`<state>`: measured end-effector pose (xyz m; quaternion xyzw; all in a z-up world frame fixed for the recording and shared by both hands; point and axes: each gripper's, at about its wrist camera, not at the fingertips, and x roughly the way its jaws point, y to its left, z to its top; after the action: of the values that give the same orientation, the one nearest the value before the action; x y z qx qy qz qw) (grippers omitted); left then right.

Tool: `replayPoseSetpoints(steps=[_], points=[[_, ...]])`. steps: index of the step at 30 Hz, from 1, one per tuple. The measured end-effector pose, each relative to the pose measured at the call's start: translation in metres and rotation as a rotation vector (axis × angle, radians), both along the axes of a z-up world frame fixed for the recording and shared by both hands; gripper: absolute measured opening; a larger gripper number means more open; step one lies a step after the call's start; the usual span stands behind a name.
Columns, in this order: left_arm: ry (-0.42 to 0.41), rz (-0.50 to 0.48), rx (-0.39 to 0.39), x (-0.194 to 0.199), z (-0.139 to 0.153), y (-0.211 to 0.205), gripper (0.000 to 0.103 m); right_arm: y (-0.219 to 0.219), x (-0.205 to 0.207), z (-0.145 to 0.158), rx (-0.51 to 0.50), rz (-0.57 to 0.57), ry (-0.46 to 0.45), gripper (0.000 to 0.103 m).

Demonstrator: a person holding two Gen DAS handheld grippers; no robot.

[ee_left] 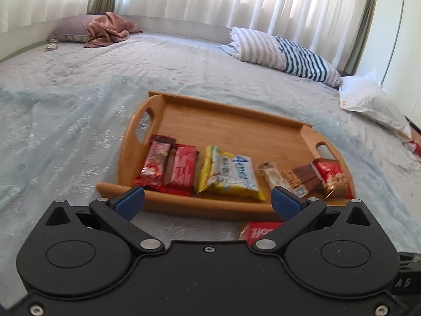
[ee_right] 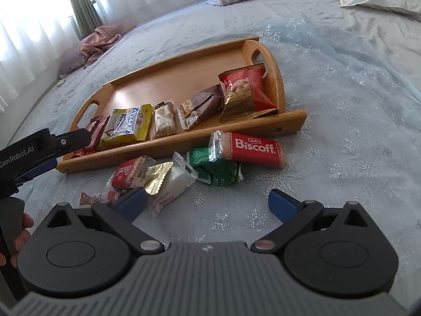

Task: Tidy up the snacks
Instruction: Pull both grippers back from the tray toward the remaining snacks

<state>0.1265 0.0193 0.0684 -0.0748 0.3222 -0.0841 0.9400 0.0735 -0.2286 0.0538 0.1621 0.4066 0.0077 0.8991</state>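
Note:
A wooden tray lies on the bed and holds a row of snacks: red packs, a yellow pack, a white bar, a brown bar and a red nut bag. In front of the tray lie loose snacks: a red Biscoff pack, a green pack, a white pack, a gold wrapper and a small Biscoff. My left gripper is open over the tray's near edge and shows side-on in the right wrist view. My right gripper is open above the loose pile.
A striped pillow and a white pillow lie at the far right of the bed. A pink blanket on a purple pillow lies at the far left. Curtains run behind. A lacy blue sheet covers the bed around the tray.

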Motion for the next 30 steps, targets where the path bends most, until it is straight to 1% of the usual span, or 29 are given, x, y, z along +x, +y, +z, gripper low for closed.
replayPoseSetpoints(steps=[3,6,12,15,17,20,22,24,26,30], points=[[0.006,0.027,-0.011,-0.008,-0.001,0.010,0.102,-0.004,-0.009,-0.001,-0.012,-0.016,-0.022,0.103],[0.010,0.035,-0.018,-0.015,-0.002,0.019,0.102,-0.009,-0.014,-0.005,0.004,-0.023,-0.020,0.103],[0.019,0.045,0.069,-0.026,-0.009,0.019,0.102,-0.010,-0.025,-0.006,-0.034,-0.013,-0.032,0.103],[0.027,0.040,0.094,-0.030,-0.014,0.016,0.102,-0.012,-0.028,-0.006,-0.030,-0.004,-0.041,0.103],[0.026,0.030,0.087,-0.034,-0.017,0.016,0.102,-0.012,-0.031,-0.006,-0.024,-0.011,-0.047,0.103],[0.043,0.027,0.050,-0.039,-0.021,0.021,0.102,-0.013,-0.035,-0.008,-0.021,-0.034,-0.050,0.103],[0.045,0.030,0.062,-0.043,-0.023,0.022,0.102,-0.011,-0.037,-0.009,-0.031,-0.037,-0.052,0.103],[0.043,0.026,0.094,-0.047,-0.025,0.021,0.102,-0.009,-0.038,-0.010,-0.048,-0.037,-0.054,0.103],[0.048,0.005,0.113,-0.050,-0.028,0.019,0.102,-0.006,-0.040,-0.011,-0.066,-0.036,-0.053,0.103],[0.063,-0.020,0.092,-0.051,-0.030,0.019,0.102,-0.002,-0.042,-0.013,-0.107,-0.030,-0.054,0.103]])
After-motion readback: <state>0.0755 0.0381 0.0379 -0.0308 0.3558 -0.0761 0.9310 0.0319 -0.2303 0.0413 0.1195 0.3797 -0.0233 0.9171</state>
